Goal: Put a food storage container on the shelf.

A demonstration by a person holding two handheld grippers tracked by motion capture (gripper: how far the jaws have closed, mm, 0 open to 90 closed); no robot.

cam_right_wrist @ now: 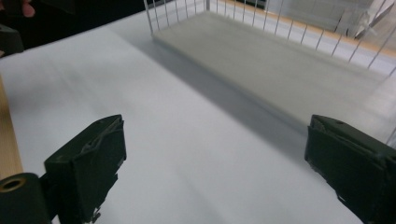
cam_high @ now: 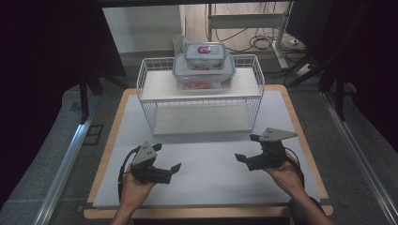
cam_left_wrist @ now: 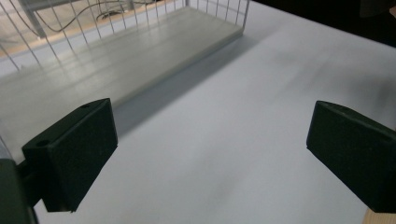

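1. Two black hand-held grippers, left gripper (cam_high: 168, 160) and right gripper (cam_high: 247, 147), hover wide open and empty over the near table.
2. Beyond them, on the white wire rack (cam_high: 150, 91), sit two stacked clear plastic lidded containers (cam_high: 204, 65).
3. These look rigid, light and slippery; grasp under the lid rims.

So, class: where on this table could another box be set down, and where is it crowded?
Free: the white mat between the left gripper and right gripper, in front of the wire rack; also the rack's lower shelf. Crowded: the upper shelf, where the two stacked containers sit mid-shelf.
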